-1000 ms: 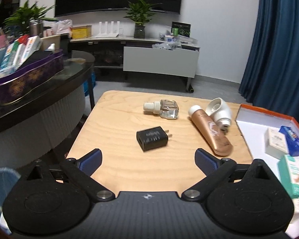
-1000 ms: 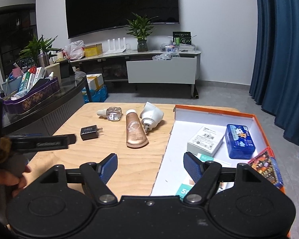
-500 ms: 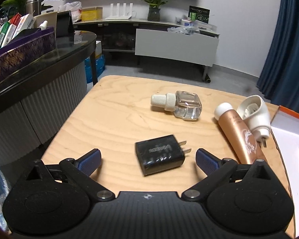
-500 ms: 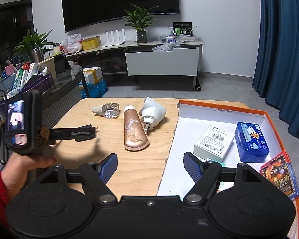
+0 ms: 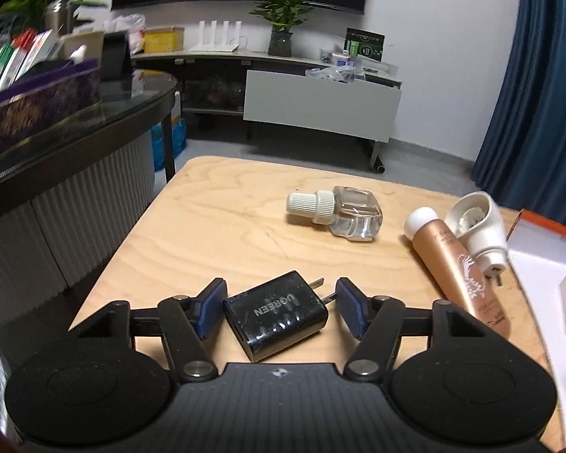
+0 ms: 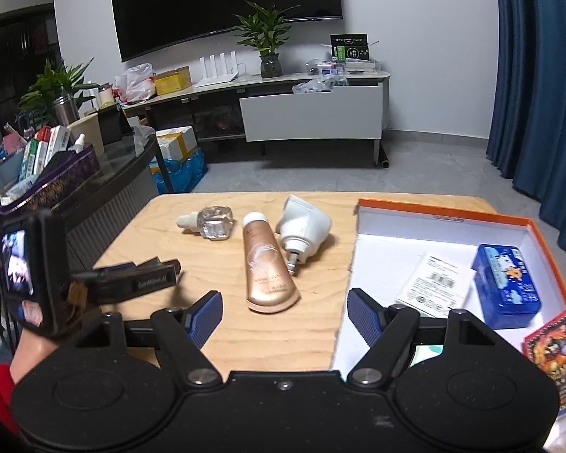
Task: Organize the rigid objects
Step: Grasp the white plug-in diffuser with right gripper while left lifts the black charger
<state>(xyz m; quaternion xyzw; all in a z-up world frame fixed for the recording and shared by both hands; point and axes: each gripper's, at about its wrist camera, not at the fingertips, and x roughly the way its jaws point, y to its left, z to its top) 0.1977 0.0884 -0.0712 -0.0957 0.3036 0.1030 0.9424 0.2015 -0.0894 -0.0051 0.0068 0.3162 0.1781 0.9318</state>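
Between the blue-padded fingers of the left gripper (image 5: 281,311) lies a black UGREEN charger (image 5: 275,315), flat on the wooden worktop (image 5: 222,226) with its two prongs pointing toward the right finger; the fingers stand part-closed around it, the left pad just beside its corner and the right pad near the prongs, and whether either pad actually touches cannot be told. Farther out on the worktop lie a clear glass bottle with a white cap (image 5: 336,211), a copper-coloured tube (image 5: 456,264) and, touching the tube's side, a white plug-in device (image 5: 479,226). The right gripper (image 6: 285,315) hovers with its fingers spread wide and holding nothing, straddling the near edge of an orange-rimmed box (image 6: 445,215). Inside that box rest a white carton (image 6: 437,283), a blue tin (image 6: 507,283) and a colourful pack (image 6: 558,351).
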